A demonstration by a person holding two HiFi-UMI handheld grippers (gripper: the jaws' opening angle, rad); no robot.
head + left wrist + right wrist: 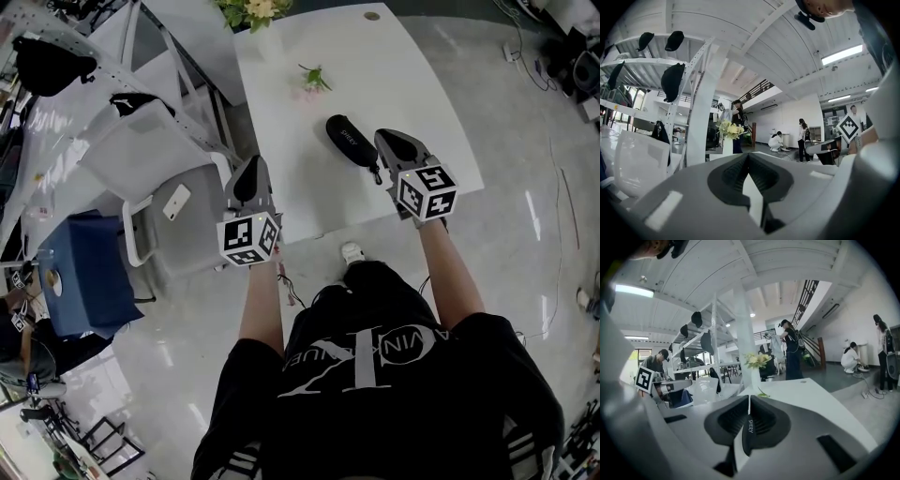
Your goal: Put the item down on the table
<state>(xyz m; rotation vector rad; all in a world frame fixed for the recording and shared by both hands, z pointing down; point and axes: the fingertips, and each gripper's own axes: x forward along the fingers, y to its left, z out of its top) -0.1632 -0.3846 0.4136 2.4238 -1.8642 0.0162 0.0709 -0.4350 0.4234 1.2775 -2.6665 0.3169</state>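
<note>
Where black case [748, 439] shows, white lettering [750, 425] "SHERY"

Your left gripper [248, 175] [749, 157] sits at centre left of the head view, pointing up-frame, its jaws together and empty. Your right gripper [384, 141] [749, 398], at centre right, is clamped on the black case [349, 139] [749, 430]. Both forearms [261, 309] reach forward, roughly parallel.

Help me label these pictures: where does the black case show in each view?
Head view: black case at centre, left of the right gripper.
Right gripper view: case low centre, between the jaws.
Left gripper view: cannot be made out.
Shared landmark: yellow flowers, in all three.
</note>
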